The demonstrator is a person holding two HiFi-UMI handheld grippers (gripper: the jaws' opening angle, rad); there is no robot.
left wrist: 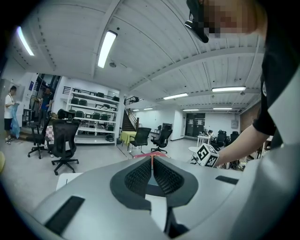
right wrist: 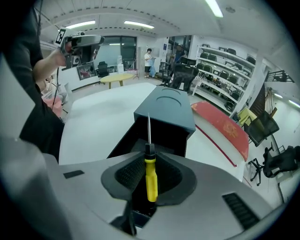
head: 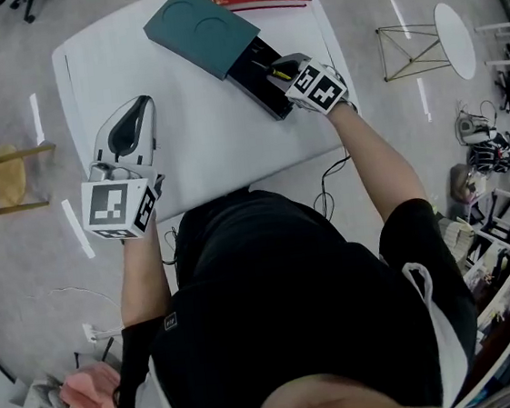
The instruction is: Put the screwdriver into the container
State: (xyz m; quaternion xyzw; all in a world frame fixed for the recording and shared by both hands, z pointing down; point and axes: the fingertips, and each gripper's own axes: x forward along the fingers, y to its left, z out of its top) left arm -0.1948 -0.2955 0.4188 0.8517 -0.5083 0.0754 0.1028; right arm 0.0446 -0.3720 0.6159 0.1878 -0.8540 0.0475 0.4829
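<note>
Screwdriver (right wrist: 150,177), yellow handle, slim metal shaft

Looks like a big open office-slash-lab space: strip lights (left wrist: 107,47) on a white ceiling, rolling office chairs (left wrist: 63,140) scattered over a grey floor (left wrist: 96,157), metal shelves (left wrist: 91,117) stacked with gear, white tables (head: 200,122).

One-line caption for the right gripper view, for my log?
Right hand-held gripper shut on a yellow-handled screwdriver, shaft aimed into the open container on the white table.

Yellow-handled screwdriver (right wrist: 150,180) points toward open teal container (right wrist: 165,111).
</note>
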